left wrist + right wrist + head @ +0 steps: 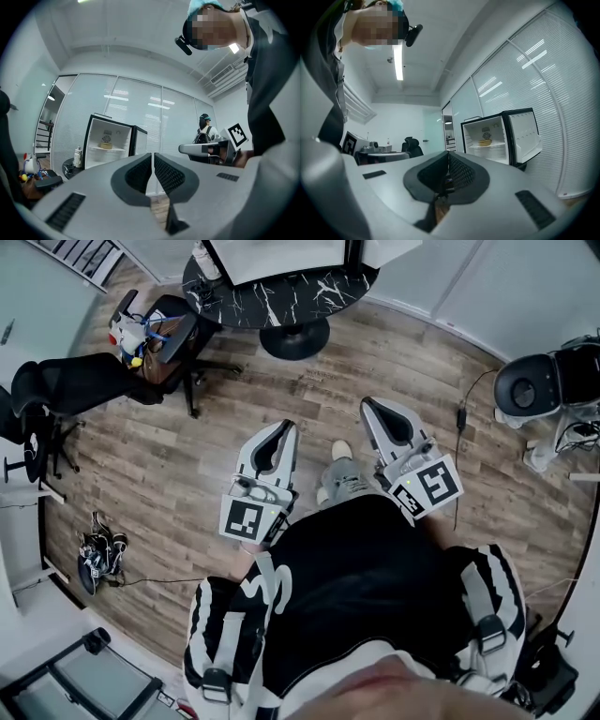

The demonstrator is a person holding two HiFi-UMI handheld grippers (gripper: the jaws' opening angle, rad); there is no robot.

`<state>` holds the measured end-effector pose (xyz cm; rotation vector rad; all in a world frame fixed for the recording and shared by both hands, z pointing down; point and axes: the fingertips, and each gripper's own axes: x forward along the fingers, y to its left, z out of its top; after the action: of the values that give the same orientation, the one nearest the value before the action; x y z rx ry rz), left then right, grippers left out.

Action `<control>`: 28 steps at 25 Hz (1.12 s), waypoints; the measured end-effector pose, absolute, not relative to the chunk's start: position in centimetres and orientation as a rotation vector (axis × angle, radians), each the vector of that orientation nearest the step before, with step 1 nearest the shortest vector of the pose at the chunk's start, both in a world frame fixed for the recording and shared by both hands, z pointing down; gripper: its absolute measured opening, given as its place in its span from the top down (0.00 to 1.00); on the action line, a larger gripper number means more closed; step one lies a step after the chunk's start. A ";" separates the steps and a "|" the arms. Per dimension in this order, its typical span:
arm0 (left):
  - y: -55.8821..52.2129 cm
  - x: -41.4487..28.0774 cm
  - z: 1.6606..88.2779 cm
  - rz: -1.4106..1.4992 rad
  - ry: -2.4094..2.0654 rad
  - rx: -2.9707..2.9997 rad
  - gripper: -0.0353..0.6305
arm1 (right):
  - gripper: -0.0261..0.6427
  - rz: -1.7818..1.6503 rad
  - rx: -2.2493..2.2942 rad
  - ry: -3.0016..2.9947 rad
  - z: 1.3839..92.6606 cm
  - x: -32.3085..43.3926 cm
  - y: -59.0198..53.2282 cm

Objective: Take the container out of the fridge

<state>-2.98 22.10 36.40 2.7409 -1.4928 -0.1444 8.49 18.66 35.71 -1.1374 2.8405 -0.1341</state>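
A small black fridge (pixel 110 143) stands with its door open on a round dark table; a shallow yellowish container (pixel 106 146) sits on its upper shelf. The right gripper view shows the same fridge (pixel 499 138) and container (pixel 485 142) at a distance. My left gripper (pixel 153 159) is shut with nothing in it, held level well short of the fridge. Empty too, my right gripper (pixel 446 161) has its jaws shut together. In the head view both grippers, left (pixel 285 430) and right (pixel 367 407), hover over the wood floor in front of my body.
A round black marble-patterned table (pixel 272 292) lies ahead in the head view. An office chair with a bag (pixel 155 334) stands at the left, more black chairs further left. A white bottle (pixel 78 157) stands beside the fridge. Another person (pixel 205 131) stands by the glass wall.
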 end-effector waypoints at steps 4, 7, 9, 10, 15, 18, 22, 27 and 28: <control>20.8 -2.9 35.9 -0.147 -1.509 2.735 0.91 | 0.94 -0.124 -1.121 2.847 35.4 8.6 17.3; 19.9 -3.0 35.7 -0.144 -1.523 2.729 0.91 | 0.94 -0.129 -1.115 2.846 35.3 8.6 16.3; 19.2 -2.9 35.7 -0.142 -1.528 2.727 0.91 | 0.94 -0.132 -1.112 2.844 35.3 8.7 15.5; 18.8 -2.9 35.6 -0.144 -1.531 2.727 0.91 | 0.94 -0.132 -1.112 2.844 35.3 8.9 15.1; 16.4 -2.7 35.3 -0.145 -1.545 2.730 0.91 | 0.94 -0.144 -1.114 2.845 35.3 9.5 12.7; 14.9 -2.3 35.2 -0.139 -1.531 2.737 0.91 | 0.94 -0.138 -1.107 2.850 35.1 9.6 11.0; 12.7 -2.2 35.1 -0.135 -1.535 2.737 0.91 | 0.94 -0.130 -1.086 2.847 34.7 9.2 8.7; 10.2 -2.1 34.8 -0.143 -1.544 2.737 0.91 | 0.94 -0.141 -1.094 2.845 34.7 9.3 6.0; 9.7 -2.0 34.8 -0.136 -1.541 2.739 0.91 | 0.94 -0.146 -1.094 2.849 34.8 9.3 5.5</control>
<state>-1.97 9.71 34.83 2.7392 -1.5410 -0.1365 9.30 5.47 34.77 -1.0937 2.8490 -0.1455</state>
